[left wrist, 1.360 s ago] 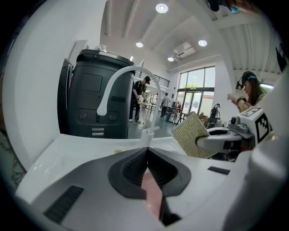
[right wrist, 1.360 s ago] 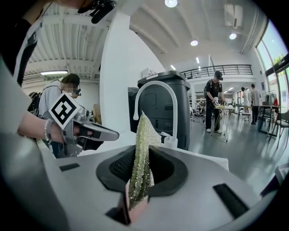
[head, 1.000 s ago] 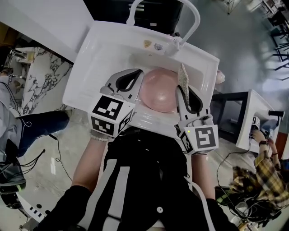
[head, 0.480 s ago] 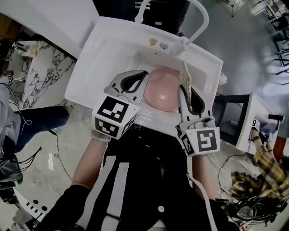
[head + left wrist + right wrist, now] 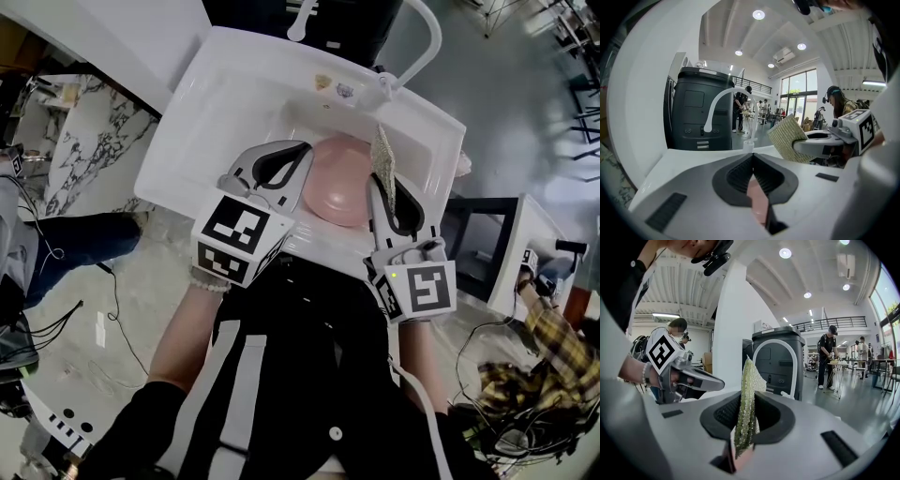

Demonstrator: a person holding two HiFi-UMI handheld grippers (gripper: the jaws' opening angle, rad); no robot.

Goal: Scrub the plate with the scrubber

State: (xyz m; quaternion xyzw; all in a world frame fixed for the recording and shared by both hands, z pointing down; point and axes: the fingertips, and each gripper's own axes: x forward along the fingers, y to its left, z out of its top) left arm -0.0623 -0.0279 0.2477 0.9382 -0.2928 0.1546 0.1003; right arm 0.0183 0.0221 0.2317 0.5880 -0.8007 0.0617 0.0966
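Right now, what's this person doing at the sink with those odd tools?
A person stands at a white sink with a gripper in each hand. The left gripper is clamped on the rim of a pink plate and holds it over the basin. The right gripper pinches a greenish scrubber, upright at the plate's right edge. Whether it touches the plate can't be told.
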